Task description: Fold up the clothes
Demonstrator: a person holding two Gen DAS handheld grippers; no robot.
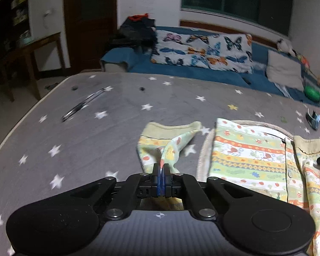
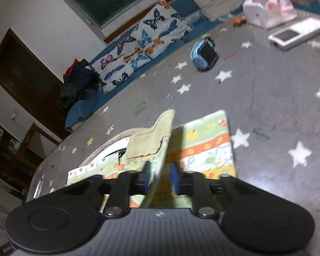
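Broadly, the scene was dominated by a grey star-printed table cover [image 1: 117,132], on which the task garment, a child's patterned top [image 1: 251,155], was spread just ahead and to the right of the left gripper [image 1: 162,166]. Its body was laid flat; one sleeve [image 1: 170,147] was drawn forward into the left gripper, whose jaws were fully closed on a pinch of that sleeve's fabric. In the right wrist view, the other sleeve [image 2: 151,138], with its plain beige cuff, was lifted directly ahead of the right gripper [image 2: 161,177]. Its jaws were set narrow, with a thin edge of fabric running between them; whether the pads were actually pressing on that edge could not be told.

For the step in hand, judged to be the folding of both sleeves inward over the body, the pinches should be kept near the sleeve ends and moved together. The fabric should be lifted just clear of the cover, carried across the chest and lowered flat before release, so that the body is not dragged or wrinkled.

No brand, label or legible writing was visible on the garment.
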